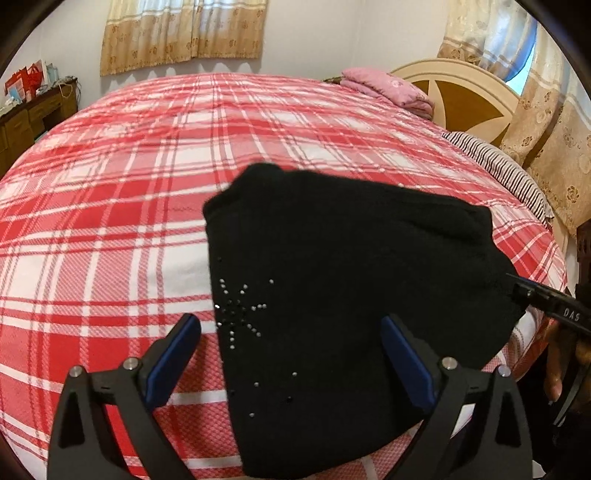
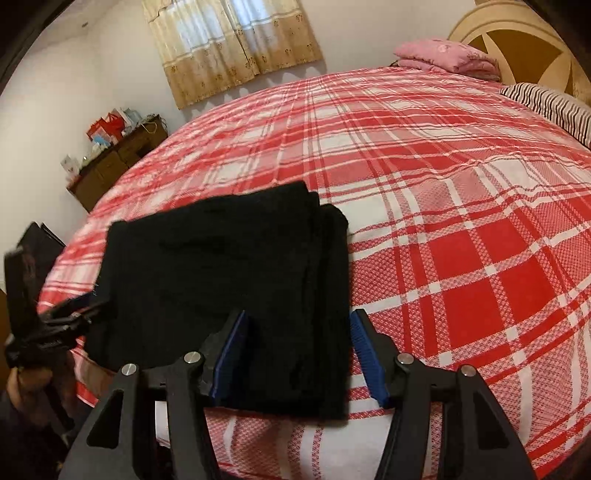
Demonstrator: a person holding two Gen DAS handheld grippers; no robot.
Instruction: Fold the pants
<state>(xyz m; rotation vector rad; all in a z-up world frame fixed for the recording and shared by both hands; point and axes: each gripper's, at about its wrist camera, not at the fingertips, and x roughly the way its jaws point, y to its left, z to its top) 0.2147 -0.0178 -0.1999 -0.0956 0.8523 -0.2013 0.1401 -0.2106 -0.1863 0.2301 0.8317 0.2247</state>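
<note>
The black pants (image 1: 354,280), folded into a compact stack with small rhinestones on the left part, lie flat on the red plaid bedspread (image 1: 110,229) near its front edge. My left gripper (image 1: 290,332) stands open wide over the stack's left half, and its blue pads do not press the cloth. In the right wrist view the pants (image 2: 229,277) show as a dark rectangle. My right gripper (image 2: 299,332) is open about halfway, its fingers straddling the stack's right edge above the cloth. The left gripper (image 2: 74,314) reaches the pants' left side. The right gripper's tip (image 1: 535,299) shows at the pants' right side.
A folded pink blanket (image 1: 388,90) and a striped pillow (image 1: 498,170) lie by the cream headboard (image 1: 465,92) at the far right. A wooden desk (image 2: 118,162) with boxes stands past the bed's left side. Curtains (image 1: 184,33) hang on the back wall.
</note>
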